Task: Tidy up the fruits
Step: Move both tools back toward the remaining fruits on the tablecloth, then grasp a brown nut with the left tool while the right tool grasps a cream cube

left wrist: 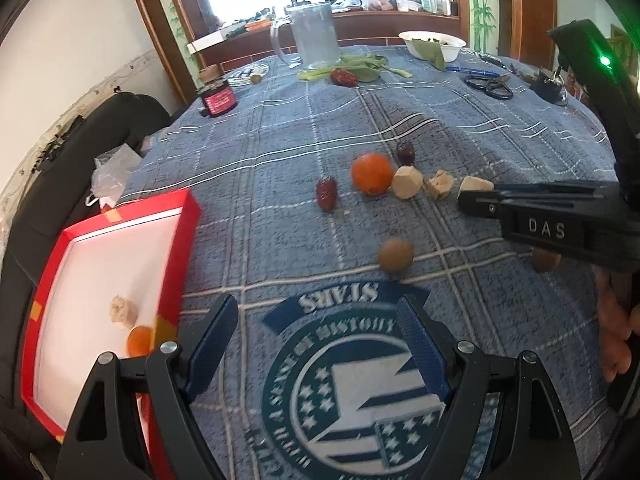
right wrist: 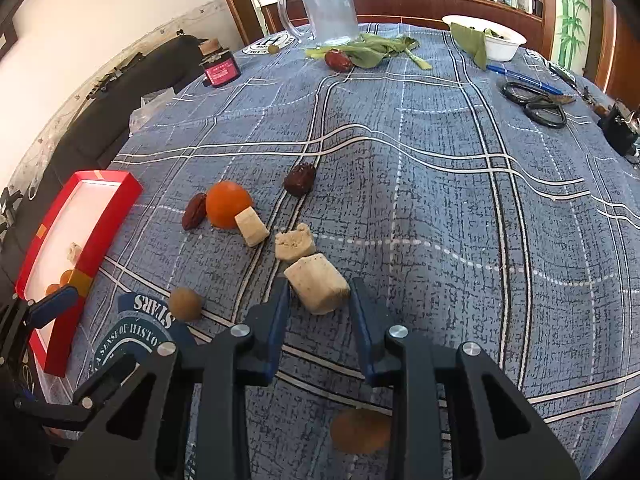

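Right wrist: right gripper [right wrist: 319,292] fingers pinching pale, speckled, rough-edged block [right wrist: 318,289]; left gripper [left wrist: 316,332] fingers spread, empty

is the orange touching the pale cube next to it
Touching: in the right wrist view the pale cube leans against the orange's lower side, no cloth showing between.
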`<action>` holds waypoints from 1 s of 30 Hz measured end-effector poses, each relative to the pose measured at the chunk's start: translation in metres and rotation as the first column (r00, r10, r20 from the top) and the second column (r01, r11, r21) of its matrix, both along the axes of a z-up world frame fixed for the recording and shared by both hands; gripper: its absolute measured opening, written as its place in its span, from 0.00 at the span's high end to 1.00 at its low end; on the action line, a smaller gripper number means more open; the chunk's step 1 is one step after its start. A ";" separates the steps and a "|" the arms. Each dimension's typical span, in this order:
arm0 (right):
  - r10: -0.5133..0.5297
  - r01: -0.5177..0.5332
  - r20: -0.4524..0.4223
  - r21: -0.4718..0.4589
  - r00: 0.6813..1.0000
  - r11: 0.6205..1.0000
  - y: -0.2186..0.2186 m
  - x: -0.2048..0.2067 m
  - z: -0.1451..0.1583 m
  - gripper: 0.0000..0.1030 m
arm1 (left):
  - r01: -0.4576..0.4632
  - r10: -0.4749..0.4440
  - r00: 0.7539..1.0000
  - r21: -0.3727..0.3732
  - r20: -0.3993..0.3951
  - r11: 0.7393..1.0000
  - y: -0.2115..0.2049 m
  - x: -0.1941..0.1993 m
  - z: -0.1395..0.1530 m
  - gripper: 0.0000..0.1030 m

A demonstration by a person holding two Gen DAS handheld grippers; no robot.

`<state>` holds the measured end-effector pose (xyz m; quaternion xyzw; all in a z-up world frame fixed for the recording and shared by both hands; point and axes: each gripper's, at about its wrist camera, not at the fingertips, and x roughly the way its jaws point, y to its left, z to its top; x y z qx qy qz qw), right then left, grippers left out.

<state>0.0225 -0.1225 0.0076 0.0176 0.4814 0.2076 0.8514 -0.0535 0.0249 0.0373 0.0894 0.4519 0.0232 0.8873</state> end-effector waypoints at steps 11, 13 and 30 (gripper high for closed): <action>-0.131 0.129 0.006 0.128 0.991 0.983 -0.033 0.007 0.016 0.69 | 0.040 -0.041 0.999 -0.043 -0.026 0.998 -0.018 0.028 -0.016 0.26; -0.164 0.161 0.003 0.145 0.987 0.976 -0.038 0.009 0.018 0.69 | 0.038 -0.039 0.999 -0.045 -0.034 0.998 -0.020 0.032 -0.019 0.36; -0.207 0.201 0.022 0.164 0.978 0.966 -0.044 0.009 0.022 0.69 | 0.089 -0.094 0.995 -0.132 -0.030 0.987 -0.025 0.029 -0.018 0.78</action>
